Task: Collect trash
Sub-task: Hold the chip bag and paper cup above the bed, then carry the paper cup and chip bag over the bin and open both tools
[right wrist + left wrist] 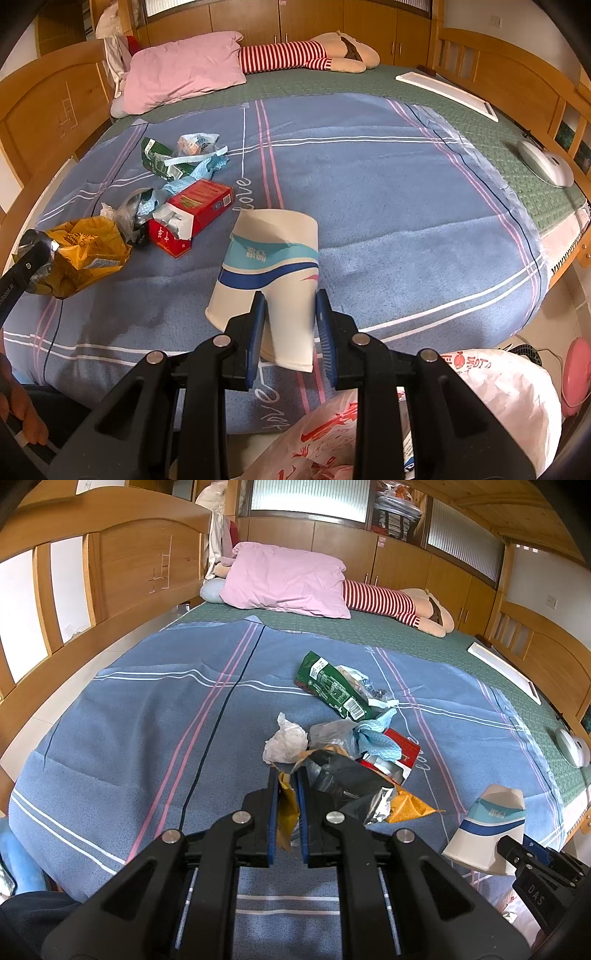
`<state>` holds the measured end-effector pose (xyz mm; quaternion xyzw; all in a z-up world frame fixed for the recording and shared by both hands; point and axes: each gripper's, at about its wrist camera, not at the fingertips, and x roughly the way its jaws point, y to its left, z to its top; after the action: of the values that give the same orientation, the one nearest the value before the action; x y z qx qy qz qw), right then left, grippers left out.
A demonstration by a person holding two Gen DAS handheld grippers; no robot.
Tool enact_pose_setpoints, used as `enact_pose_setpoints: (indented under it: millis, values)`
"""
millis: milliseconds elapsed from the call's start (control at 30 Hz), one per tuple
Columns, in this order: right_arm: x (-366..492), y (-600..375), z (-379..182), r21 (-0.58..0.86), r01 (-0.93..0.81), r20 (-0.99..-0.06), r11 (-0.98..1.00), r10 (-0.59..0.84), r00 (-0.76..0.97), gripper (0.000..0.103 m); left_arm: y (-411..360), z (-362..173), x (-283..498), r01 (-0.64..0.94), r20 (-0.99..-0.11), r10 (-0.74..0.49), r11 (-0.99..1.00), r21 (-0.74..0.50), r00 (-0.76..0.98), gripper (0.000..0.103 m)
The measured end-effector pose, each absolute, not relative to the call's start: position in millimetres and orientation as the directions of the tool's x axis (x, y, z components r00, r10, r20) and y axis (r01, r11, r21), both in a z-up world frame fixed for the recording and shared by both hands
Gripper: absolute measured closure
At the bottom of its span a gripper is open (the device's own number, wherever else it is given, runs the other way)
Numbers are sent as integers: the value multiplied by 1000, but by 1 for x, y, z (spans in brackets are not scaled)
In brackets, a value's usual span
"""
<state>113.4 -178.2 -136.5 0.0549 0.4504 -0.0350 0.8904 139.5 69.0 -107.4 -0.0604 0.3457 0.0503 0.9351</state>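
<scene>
My left gripper (287, 775) is shut on the edge of a crumpled yellow snack bag (406, 806) with a silver-black lining, at the near side of the trash pile on the blue blanket (147, 738). The same bag (85, 254) shows at the left of the right wrist view. My right gripper (290, 295) is shut on a white paper cup (273, 251) with blue bands, gripped near its wide rim and tilted. Loose on the blanket lie a red box (199, 210), a green wrapper (332, 685), a white tissue (286, 738), a blue wipe (376, 734) and a clear bag (328, 734).
A white plastic bag (498, 398) with red print sits below my right gripper, off the bed's near edge. A pink pillow (284, 579) and a striped plush doll (388, 602) lie at the far end. A white device (543, 166) and a white board (443, 92) lie at the right; wooden rails surround the bed.
</scene>
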Motion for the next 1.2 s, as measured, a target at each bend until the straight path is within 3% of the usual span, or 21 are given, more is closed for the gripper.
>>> enact_pose_setpoints:
  millis: [267,433,567,700,733,767,933,1133,1167,1200]
  values:
    - [100,-198,-106,87,95,-773,992,7,634,74,68,-107,138,-120,-649,25,987,-102,760,93]
    - [56,-228,-83,41,63,-778,997,-8,629,74,60,-108,140,-28,-649,-89,986,-167,756,93]
    - [13,-257,-94,-8,36,-849,999,-25,528,73,49,-107,140,72,-639,-201,973,-221,743,93]
    - [-11,-276,-120,10,33,-912,999,-4,411,65,32,-107,137,194,-623,-327,942,-273,711,93]
    - [-14,-282,-122,25,53,-911,998,1,412,53,27,-108,136,222,-620,-355,933,-284,700,93]
    - [-16,-291,-120,51,97,-904,994,4,427,46,23,-108,135,259,-615,-395,917,-303,683,93]
    - [-15,-337,-90,259,310,-819,915,38,572,44,-21,-110,115,519,-570,-652,752,-406,500,93]
    - [-10,-364,-76,305,432,-787,849,-31,616,44,-95,-120,62,771,-560,-801,489,-408,211,91]
    - [-8,-363,-77,307,437,-790,846,-30,613,44,-106,-120,52,806,-563,-809,441,-394,168,90]
    - [-6,-363,-77,304,440,-793,845,-32,609,44,-111,-121,46,824,-571,-807,423,-377,153,82]
